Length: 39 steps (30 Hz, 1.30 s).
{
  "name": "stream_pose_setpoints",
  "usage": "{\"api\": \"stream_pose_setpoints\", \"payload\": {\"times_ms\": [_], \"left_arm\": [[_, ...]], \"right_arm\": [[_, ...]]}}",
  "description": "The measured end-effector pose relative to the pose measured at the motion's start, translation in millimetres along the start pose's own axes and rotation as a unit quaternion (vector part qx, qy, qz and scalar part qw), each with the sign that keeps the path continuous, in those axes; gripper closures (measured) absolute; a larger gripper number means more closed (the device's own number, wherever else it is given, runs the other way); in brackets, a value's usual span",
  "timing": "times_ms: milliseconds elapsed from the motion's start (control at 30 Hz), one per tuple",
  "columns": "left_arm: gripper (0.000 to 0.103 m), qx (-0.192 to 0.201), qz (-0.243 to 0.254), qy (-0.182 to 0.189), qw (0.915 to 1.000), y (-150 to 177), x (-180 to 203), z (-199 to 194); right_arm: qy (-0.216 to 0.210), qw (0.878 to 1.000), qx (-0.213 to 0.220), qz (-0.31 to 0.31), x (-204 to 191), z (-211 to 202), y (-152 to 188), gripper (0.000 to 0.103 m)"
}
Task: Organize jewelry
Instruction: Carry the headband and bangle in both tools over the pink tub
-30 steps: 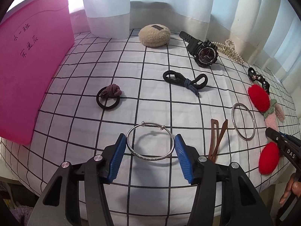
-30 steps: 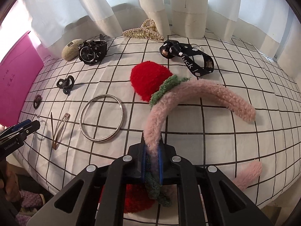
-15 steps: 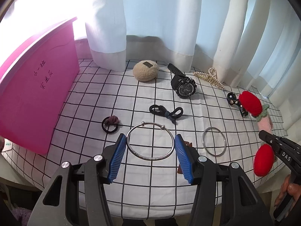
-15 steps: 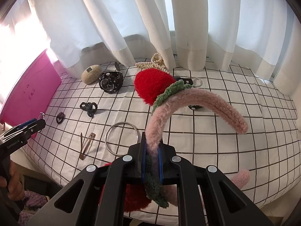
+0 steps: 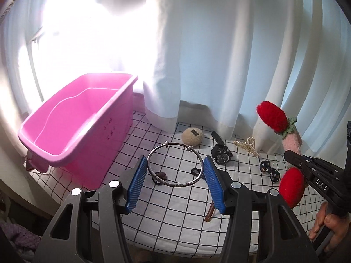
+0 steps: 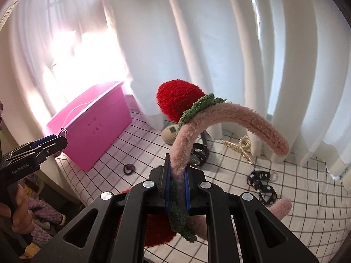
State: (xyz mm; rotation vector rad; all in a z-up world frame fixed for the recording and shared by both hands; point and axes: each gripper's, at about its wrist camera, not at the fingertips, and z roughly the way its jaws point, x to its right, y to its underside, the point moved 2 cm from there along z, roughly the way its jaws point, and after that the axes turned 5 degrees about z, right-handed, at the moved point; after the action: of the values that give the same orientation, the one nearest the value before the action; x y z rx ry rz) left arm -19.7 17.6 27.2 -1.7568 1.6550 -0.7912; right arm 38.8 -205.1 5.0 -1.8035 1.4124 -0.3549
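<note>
Risk: left gripper [image 5: 174,175] pinches silver bangle [image 5: 174,165] only at its rim, right gripper [image 6: 176,191] clamps fuzzy headband [image 6: 230,118], both aloft short of pink bin [image 5: 76,127], so bangle may slip.

Brown hair clip [image 5: 209,213]: mostly hidden behind the left gripper's right pad, only one end shows below it. Dark hair tie [image 5: 161,176] partly behind the bangle [image 5: 174,164] btwn the jaws. Black watch [image 6: 200,153] half covered by the pink headband [image 6: 230,118] above the right jaws. Bin [image 6: 92,127] writing too small to read.
</note>
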Motion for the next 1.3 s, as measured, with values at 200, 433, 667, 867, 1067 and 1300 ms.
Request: {"api": "stream_pose_setpoints", "payload": {"times_ms": [200,433,667,867,1067,1300], "left_arm": [[0.051,0.027,-0.023,-0.054,0.9979,-20,-51,-25],[0.051,0.048,-0.046,-0.09,0.9937,-48,-135,-20],[0.051,0.027,-0.05,-0.105,0.9929,-71,-223,17],[0.051,-0.021,-0.042,-0.093,0.9946,-84,-268,59],[0.051,-0.086,-0.06,-0.071,0.992,-80,-292,99],[0.051,-0.142,-0.074,-0.065,0.985,-66,-311,126]], "right_arm": [[-0.084,0.995,0.016,-0.044,-70,27,-43,0.093],[-0.142,0.987,0.024,-0.071,-157,77,-90,0.093],[-0.165,0.981,-0.001,-0.106,-250,139,-124,0.093],[-0.167,0.977,-0.048,-0.123,-308,208,-144,0.093],[-0.155,0.973,-0.107,-0.131,-335,255,-153,0.093],[-0.137,0.961,-0.2,-0.132,-344,304,-148,0.092]]}}
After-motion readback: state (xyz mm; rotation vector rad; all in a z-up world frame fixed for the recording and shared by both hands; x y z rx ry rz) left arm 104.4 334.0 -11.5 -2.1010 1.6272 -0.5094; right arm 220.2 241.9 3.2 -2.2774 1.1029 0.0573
